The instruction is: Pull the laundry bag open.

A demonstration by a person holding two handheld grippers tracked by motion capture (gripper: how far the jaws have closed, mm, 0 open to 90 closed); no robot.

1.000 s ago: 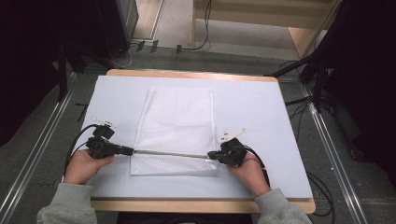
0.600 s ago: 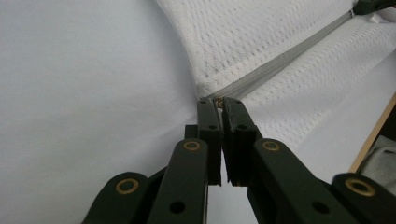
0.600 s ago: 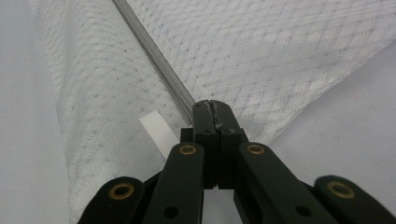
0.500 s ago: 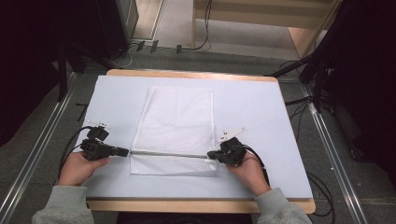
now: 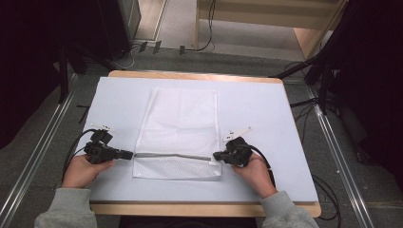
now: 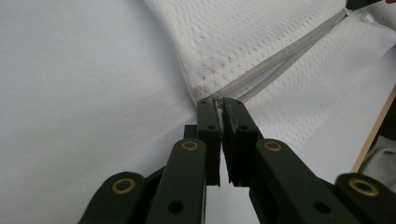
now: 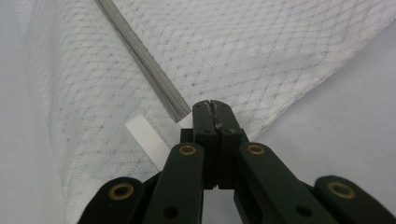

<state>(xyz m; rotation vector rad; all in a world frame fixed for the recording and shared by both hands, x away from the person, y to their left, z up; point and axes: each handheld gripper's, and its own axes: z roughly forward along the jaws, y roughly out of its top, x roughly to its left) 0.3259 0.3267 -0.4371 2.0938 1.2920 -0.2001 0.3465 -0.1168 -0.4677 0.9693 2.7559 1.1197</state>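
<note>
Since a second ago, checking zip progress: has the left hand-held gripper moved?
Yes. The left hand-held gripper has slid leftward along the zipper, from inside the mesh bag's left edge to just outside it.

Even overhead light falls on the pale desk, which reads bright, nearly washed out, while the room around it sinks to near black. Shadows are soft and short. The high view is slightly grainy. In both gripper views the near black jaws are soft-focused, the mesh weave beyond sharper.
</note>
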